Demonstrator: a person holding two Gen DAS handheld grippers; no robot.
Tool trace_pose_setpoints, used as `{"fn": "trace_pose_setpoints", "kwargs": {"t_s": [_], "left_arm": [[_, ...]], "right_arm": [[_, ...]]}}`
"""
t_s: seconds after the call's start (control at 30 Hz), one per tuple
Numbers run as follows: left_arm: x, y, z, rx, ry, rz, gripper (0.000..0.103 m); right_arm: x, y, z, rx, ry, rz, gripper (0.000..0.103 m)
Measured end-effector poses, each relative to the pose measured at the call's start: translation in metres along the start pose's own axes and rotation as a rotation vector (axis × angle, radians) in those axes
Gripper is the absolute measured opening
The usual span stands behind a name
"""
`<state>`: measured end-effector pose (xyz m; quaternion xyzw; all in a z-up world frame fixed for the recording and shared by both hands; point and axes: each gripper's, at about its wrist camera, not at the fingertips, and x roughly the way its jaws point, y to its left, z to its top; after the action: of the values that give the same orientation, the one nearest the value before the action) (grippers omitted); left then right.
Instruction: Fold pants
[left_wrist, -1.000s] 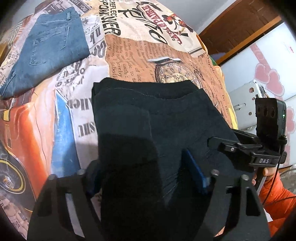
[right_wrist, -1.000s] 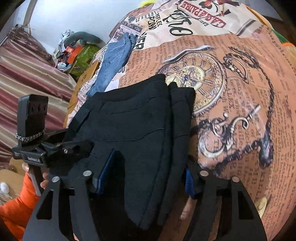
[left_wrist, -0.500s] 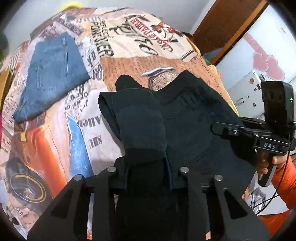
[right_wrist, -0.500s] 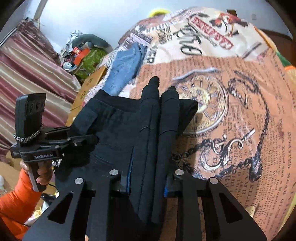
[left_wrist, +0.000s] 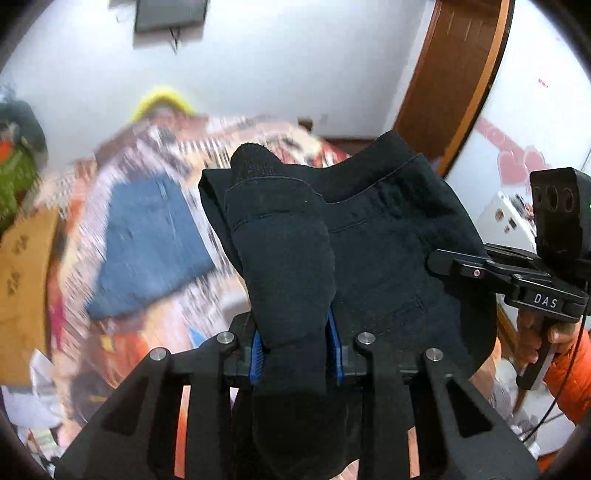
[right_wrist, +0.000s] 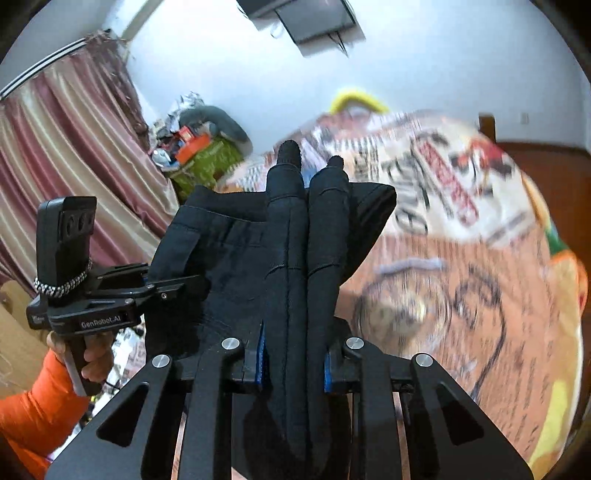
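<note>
The folded black pants (left_wrist: 384, 240) hang in the air above the bed, held at both sides. My left gripper (left_wrist: 295, 347) is shut on a bunched left edge of the black pants, its blue pads pressing the cloth. My right gripper (right_wrist: 293, 362) is shut on the doubled right edge of the black pants (right_wrist: 229, 251). Each gripper also shows in the other's view: the right one (left_wrist: 454, 264) at the pants' right side, the left one (right_wrist: 173, 286) at their left side. Held fabric stands up between the fingers and hides the fingertips.
A bed with a printed newspaper-style cover (right_wrist: 461, 236) lies below, blurred. Folded blue jeans (left_wrist: 155, 243) rest on it at the left. A striped curtain (right_wrist: 74, 155), a cluttered corner (right_wrist: 199, 147), a wooden door (left_wrist: 454, 74) and an orange sleeve (right_wrist: 33, 406) surround it.
Both grippers shut on the edges of the black pants and lifted them off the bed. Both views have tilted up, and the room's walls now show.
</note>
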<state>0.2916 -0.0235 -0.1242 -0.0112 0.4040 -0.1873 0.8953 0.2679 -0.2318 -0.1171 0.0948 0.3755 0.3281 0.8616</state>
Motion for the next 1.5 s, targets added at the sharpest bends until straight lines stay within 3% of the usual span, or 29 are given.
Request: {"fn": "trace_pose_setpoints", "kwargs": {"t_s": [0.3, 0.57, 0.83, 1.07, 1.5], "left_arm": [[-0.036, 0.044, 0.047, -0.034, -0.165, 0.071, 0.028], [-0.035, 0.109, 0.073, -0.094, -0.214, 0.127, 0.028], [-0.001, 0.175, 0.080, -0.179, -0.199, 0.157, 0.028], [0.050, 0.229, 0.069, -0.245, -0.137, 0.162, 0.028], [0.163, 0.296, 0.032, -0.328, -0.023, 0.184, 0.028]], "right_arm": [[0.010, 0.035, 0.064, -0.101, -0.122, 0.023, 0.020], [0.062, 0.054, 0.101, -0.113, -0.149, 0.064, 0.020], [0.132, 0.058, 0.117, -0.072, -0.120, 0.082, 0.020], [0.203, 0.047, 0.121, -0.032, -0.044, 0.076, 0.020], [0.314, 0.020, 0.099, -0.122, 0.082, -0.051, 0.019]]}}
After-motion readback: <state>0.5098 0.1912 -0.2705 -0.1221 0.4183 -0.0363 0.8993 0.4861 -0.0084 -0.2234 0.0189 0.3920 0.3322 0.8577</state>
